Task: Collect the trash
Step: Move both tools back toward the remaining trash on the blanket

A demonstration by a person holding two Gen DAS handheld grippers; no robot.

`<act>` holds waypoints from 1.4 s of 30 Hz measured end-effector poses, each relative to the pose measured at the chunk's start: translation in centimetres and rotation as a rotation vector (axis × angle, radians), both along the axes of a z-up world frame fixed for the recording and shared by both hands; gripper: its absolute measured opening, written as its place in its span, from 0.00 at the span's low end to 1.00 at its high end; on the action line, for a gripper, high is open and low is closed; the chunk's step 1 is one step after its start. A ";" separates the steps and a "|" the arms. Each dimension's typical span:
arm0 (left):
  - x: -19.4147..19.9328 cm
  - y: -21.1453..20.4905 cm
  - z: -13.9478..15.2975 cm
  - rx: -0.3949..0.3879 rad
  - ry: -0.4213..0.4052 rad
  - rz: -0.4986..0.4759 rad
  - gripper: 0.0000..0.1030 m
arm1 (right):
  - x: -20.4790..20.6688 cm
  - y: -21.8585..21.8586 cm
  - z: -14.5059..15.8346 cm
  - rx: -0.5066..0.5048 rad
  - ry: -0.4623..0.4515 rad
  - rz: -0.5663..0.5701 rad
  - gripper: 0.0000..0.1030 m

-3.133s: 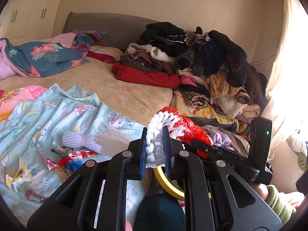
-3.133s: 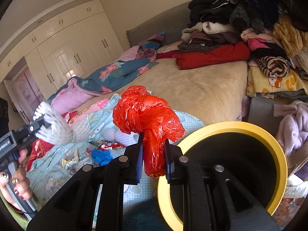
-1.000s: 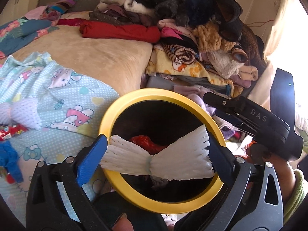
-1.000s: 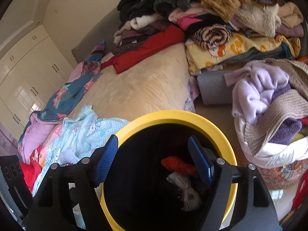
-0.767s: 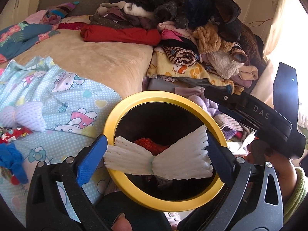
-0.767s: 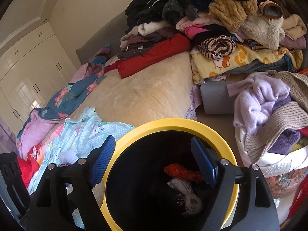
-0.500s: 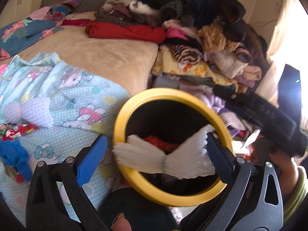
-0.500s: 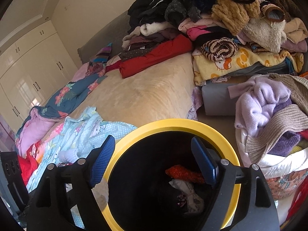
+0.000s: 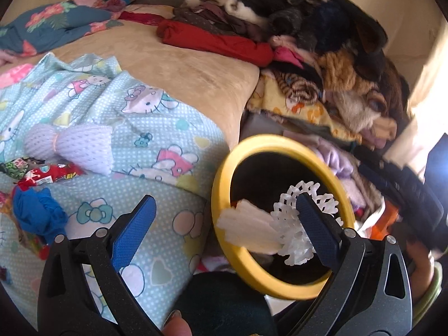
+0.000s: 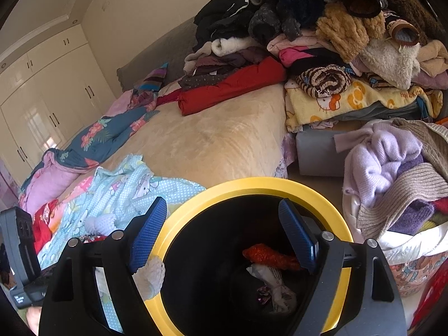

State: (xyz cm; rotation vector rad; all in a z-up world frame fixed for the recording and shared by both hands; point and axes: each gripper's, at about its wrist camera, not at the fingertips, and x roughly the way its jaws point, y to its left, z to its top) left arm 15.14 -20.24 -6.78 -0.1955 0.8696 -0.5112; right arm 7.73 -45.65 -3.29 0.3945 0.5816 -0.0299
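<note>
Both grippers released: left gripper [image 9: 224, 224] beside white foam fruit net [image 9: 252, 232] over round yellow-rimmed black bin [image 9: 221, 196]; right gripper [image 10: 221, 229] empty.

A big bed [image 10: 218, 140] fills the room, with a soft tan cover. Behind the bed is a plain cream wall [image 10: 145, 2]. A grey headboard [image 10: 156, 53] stands at the far end of the bed. To the left of the bed are tall cream cupboards [image 10: 47, 92] with dark handles, shining with light. At the right of the bed, clothes sit in a high pile [image 10: 330, 36]. Past the pile in the left view, bright light comes through a pale curtain [image 9: 425, 95].
</note>
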 end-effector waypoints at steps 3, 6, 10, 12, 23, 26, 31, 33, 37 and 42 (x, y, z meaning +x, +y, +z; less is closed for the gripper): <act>0.6 -0.5 1.4 -0.028 -0.012 -0.007 0.89 | -0.5 -0.4 0.9 0.009 -0.024 -0.015 0.77; 0.7 -1.7 3.2 -0.049 -0.042 -0.035 0.89 | -0.9 -0.6 1.8 0.006 -0.044 -0.023 0.79; 0.9 -3.0 5.7 -0.078 -0.074 -0.055 0.89 | -1.7 -0.7 3.5 -0.008 -0.079 -0.030 0.79; 1.0 -3.2 6.6 -0.092 -0.085 -0.055 0.89 | -2.1 -0.8 4.4 -0.019 -0.101 -0.042 0.80; 0.4 1.5 8.9 -0.078 -0.158 0.055 0.89 | -3.4 1.0 8.7 -0.087 -0.180 0.039 0.87; 0.4 4.0 8.8 -0.055 -0.169 0.108 0.89 | -3.1 2.8 8.9 -0.091 -0.183 0.089 0.87; 0.7 8.6 8.6 -0.041 -0.173 0.199 0.89 | -2.3 6.3 8.7 -0.103 -0.171 0.179 0.87; 0.6 10.4 8.5 -0.038 -0.177 0.232 0.89 | -2.0 7.8 8.5 -0.111 -0.163 0.212 0.88; 0.5 13.3 8.5 -0.043 -0.180 0.286 0.89 | -1.4 10.6 8.0 -0.119 -0.152 0.276 0.88; 0.2 16.3 8.0 -0.046 -0.179 0.349 0.89 | -0.8 14.5 6.7 -0.128 -0.123 0.367 0.88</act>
